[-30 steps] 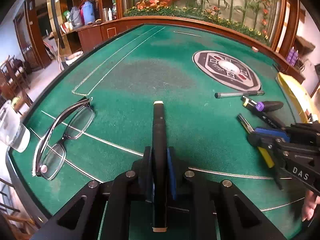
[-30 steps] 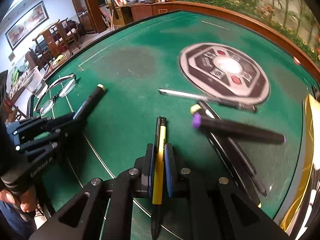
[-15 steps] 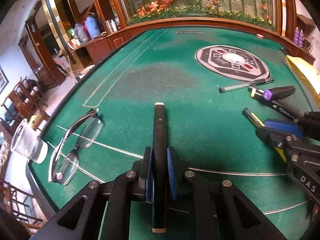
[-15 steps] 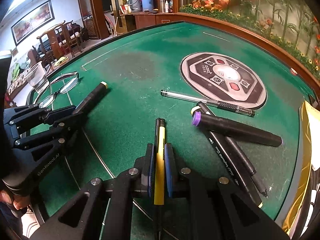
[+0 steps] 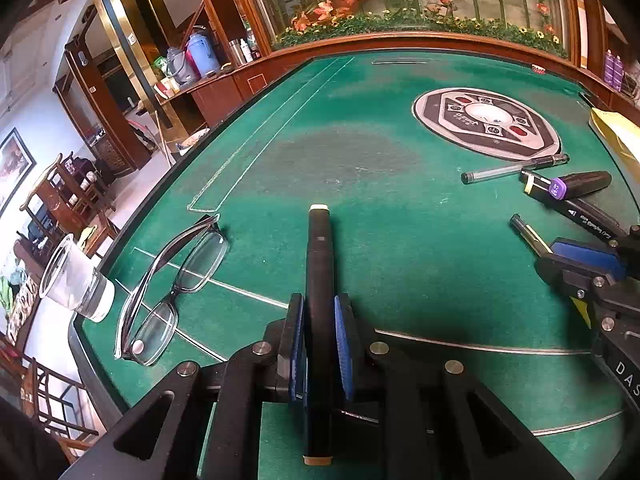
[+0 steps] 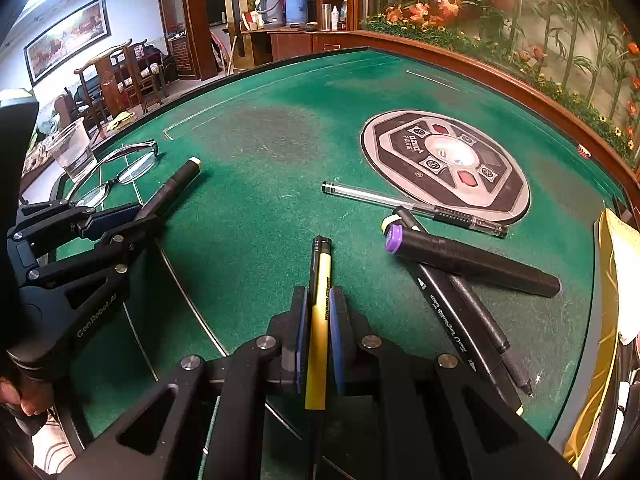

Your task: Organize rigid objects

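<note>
**Two pens clamped above the green felt table**

A black marker (image 5: 319,280) with cream end caps is clamped between the blue pads of the left gripper (image 5: 319,344), pointing forward over the green felt table (image 5: 360,168). A yellow-and-black pen (image 6: 318,320) is pinched in the same way by the right gripper (image 6: 318,336); small print runs along its barrel but cannot be read. "GenRobot.AI" is read on the left tool's arm in the right view, and "DAS" on the right tool's edge in the left view.

Just right of the yellow pen, a purple-capped marker (image 6: 472,260) is laid across two dark pens (image 6: 460,320), one lettered "Touch"-style script that is only partly legible. Beyond them a clear gel pen (image 6: 412,208) touches the round control panel (image 6: 444,164) set into the felt.

At the left edge, folded glasses (image 5: 176,284) lie beside a clear cup (image 5: 76,284) standing at the table's rim. The middle felt is left open; a yellow cloth (image 6: 612,260) is draped at the right rim.
</note>
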A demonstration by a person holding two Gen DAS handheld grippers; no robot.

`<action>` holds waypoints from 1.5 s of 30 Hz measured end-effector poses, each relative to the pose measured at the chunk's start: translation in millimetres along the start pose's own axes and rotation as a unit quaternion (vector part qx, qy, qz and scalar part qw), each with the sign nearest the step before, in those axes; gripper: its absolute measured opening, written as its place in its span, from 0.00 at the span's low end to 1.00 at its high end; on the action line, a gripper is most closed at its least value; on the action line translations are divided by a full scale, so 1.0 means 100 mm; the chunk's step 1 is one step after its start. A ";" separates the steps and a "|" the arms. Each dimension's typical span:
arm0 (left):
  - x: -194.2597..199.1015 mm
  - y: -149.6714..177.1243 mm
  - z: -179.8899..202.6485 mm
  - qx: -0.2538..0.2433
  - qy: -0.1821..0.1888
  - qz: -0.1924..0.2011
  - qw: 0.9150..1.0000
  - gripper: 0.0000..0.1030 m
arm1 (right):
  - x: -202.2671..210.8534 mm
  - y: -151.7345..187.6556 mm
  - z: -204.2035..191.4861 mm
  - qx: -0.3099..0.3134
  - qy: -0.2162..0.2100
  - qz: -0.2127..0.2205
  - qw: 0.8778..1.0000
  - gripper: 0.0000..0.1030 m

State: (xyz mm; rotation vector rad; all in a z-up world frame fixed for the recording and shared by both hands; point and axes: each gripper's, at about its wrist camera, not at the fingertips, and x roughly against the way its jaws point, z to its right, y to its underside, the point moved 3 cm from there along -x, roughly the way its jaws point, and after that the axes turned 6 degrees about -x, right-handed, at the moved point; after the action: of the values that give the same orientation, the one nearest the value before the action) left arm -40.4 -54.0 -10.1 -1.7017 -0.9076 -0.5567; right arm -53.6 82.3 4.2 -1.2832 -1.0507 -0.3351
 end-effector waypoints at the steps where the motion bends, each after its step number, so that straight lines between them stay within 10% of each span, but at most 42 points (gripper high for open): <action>1: 0.00 0.00 0.00 -0.001 -0.001 0.000 1.000 0.16 | 0.00 0.00 0.00 0.001 0.001 0.000 1.000 0.10; 45: 0.02 0.01 0.01 -0.001 -0.012 -0.001 1.000 0.16 | 0.09 -0.04 0.03 -0.031 -0.013 0.015 0.999 0.09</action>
State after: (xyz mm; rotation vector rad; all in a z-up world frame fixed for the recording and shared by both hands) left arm -38.3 -52.6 -10.0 -1.7115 -0.9264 -0.5399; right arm -53.0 86.4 13.5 -1.3601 -1.0502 -0.3313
